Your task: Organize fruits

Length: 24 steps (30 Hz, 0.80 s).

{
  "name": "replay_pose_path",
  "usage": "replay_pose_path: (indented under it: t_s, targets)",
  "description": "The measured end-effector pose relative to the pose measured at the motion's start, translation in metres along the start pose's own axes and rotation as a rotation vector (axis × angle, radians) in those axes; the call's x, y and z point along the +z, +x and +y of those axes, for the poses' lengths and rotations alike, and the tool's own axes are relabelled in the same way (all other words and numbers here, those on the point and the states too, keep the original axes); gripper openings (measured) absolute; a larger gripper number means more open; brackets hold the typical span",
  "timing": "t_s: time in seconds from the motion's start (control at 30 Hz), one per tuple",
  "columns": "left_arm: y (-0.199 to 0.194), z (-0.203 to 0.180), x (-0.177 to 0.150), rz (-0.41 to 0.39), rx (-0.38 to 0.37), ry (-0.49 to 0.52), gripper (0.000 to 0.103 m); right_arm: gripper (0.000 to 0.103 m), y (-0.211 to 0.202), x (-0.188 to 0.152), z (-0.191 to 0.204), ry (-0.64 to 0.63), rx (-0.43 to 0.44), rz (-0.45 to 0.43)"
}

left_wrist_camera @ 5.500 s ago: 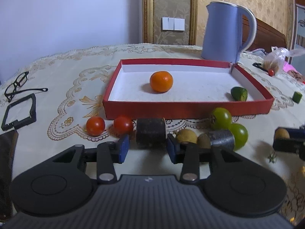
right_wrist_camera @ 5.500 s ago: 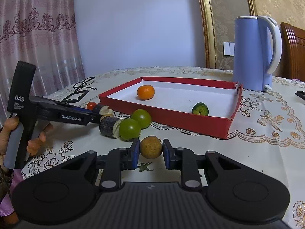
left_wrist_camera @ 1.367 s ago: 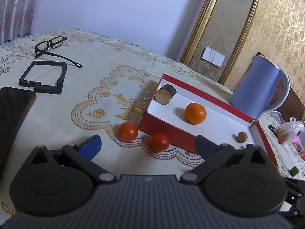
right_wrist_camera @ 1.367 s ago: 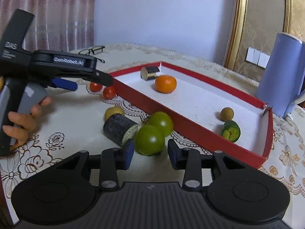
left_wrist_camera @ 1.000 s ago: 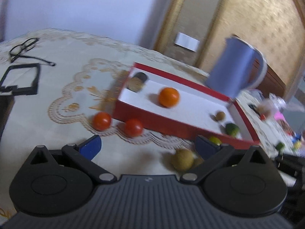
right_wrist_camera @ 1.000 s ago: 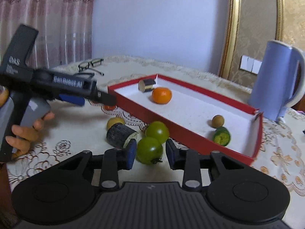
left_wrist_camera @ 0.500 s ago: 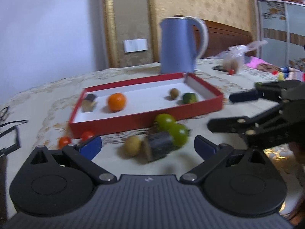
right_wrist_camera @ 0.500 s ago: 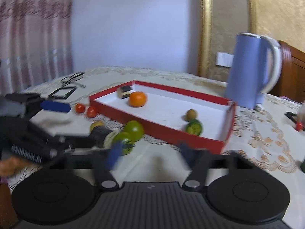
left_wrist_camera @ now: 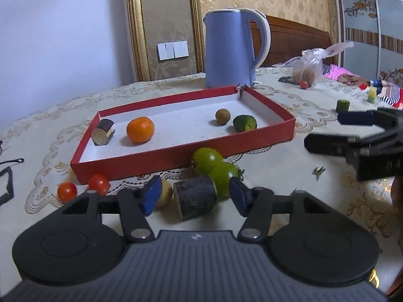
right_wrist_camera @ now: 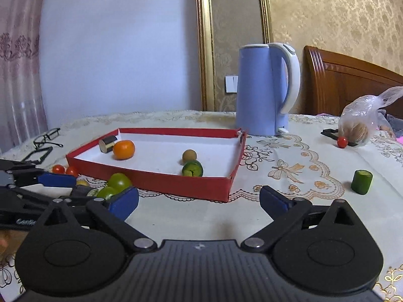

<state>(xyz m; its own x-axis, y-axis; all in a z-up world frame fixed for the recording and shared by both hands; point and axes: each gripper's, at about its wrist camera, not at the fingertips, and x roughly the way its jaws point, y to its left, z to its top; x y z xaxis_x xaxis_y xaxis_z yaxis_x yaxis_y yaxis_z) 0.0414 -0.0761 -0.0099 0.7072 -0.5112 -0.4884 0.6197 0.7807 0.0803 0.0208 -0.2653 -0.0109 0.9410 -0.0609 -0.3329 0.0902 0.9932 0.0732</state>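
A red tray [left_wrist_camera: 267,136] holds an orange [left_wrist_camera: 140,133], a dark cylinder piece [left_wrist_camera: 102,136], a brown round fruit [left_wrist_camera: 223,116] and a cut green piece [left_wrist_camera: 244,123]. In front of it lie two green tomatoes [left_wrist_camera: 207,157], a dark log piece [left_wrist_camera: 195,199], a yellow fruit [left_wrist_camera: 165,196] and two red tomatoes [left_wrist_camera: 98,183]. My left gripper [left_wrist_camera: 193,198] is open, its jaws either side of the log piece. My right gripper [right_wrist_camera: 199,202] is open and empty, in front of the tray [right_wrist_camera: 201,188]; it shows at the right of the left wrist view [left_wrist_camera: 352,130].
A blue kettle [left_wrist_camera: 230,47] stands behind the tray. A plastic bag [right_wrist_camera: 362,125] with a red tomato [right_wrist_camera: 342,142] beside it lies at the far right, a green cylinder piece [right_wrist_camera: 361,181] nearer. Glasses [right_wrist_camera: 46,137] lie at the left.
The left gripper has swung right and come in low, now straddling the log piece with narrower jaws. The right gripper has let go of the green tomato, opened wide and pulled back.
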Motion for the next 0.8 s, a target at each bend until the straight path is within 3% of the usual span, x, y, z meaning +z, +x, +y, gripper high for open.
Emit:
replay_pose_path:
  t_s: [0.13, 0.2, 0.3, 0.5, 0.67, 0.8]
  targets:
    - [-0.003, 0.000, -0.004, 0.002, -0.014, 0.014, 0.037, 0.103, -0.003, 0.000, 0.011, -0.074, 0.042, 0.003]
    - [-0.004, -0.001, -0.008, 0.012, 0.011, 0.046, 0.036, 0.103, -0.004, 0.002, 0.016, -0.080, 0.074, 0.019]
    - [-0.002, 0.005, -0.011, 0.035, -0.024, 0.018, 0.032, 0.103, -0.002, 0.004, 0.019, -0.062, 0.078, 0.021]
    - [-0.004, 0.015, -0.009, 0.031, -0.022, -0.033, 0.031, 0.103, 0.004, 0.002, 0.020, -0.040, 0.087, 0.044]
    - [-0.022, 0.034, -0.012, -0.022, -0.019, -0.097, 0.031, 0.102, 0.009, 0.007, 0.039, -0.202, 0.091, 0.055]
    - [-0.033, 0.048, -0.012, -0.044, 0.000, -0.124, 0.031, 0.100, 0.025, 0.015, 0.057, -0.284, 0.141, 0.116]
